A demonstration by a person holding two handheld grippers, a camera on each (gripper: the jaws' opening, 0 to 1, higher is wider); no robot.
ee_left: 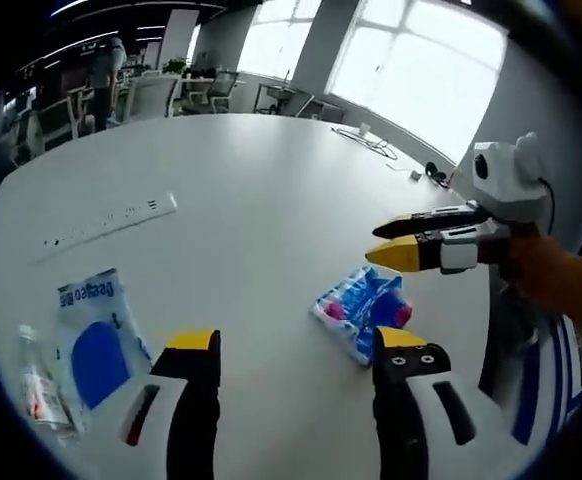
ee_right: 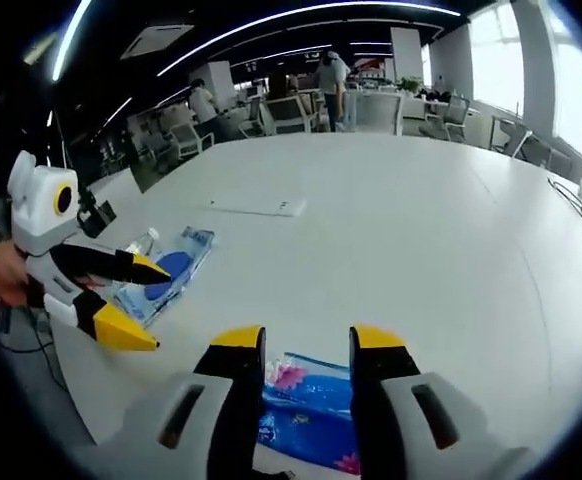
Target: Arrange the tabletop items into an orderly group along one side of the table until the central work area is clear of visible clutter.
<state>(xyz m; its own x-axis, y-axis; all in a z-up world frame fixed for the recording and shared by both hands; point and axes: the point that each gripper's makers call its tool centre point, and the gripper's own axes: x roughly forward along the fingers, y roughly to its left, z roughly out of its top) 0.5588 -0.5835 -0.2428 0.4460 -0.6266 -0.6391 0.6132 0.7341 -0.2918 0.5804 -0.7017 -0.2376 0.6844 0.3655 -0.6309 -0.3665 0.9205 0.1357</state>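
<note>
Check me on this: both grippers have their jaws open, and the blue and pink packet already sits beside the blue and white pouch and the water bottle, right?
Not quite. The left gripper view shows the blue and pink packet lying apart from the blue and white pouch and the water bottle, with bare table between them. Both the left gripper and the right gripper do have their jaws open.

lying flat: blue-and-pink packet (ee_right: 316, 412) just beyond the right gripper (ee_right: 307, 345) tips, blue-and-white pouch (ee_left: 95, 335) and clear bottle (ee_left: 39, 385) left of the left gripper (ee_left: 296, 350).
</note>
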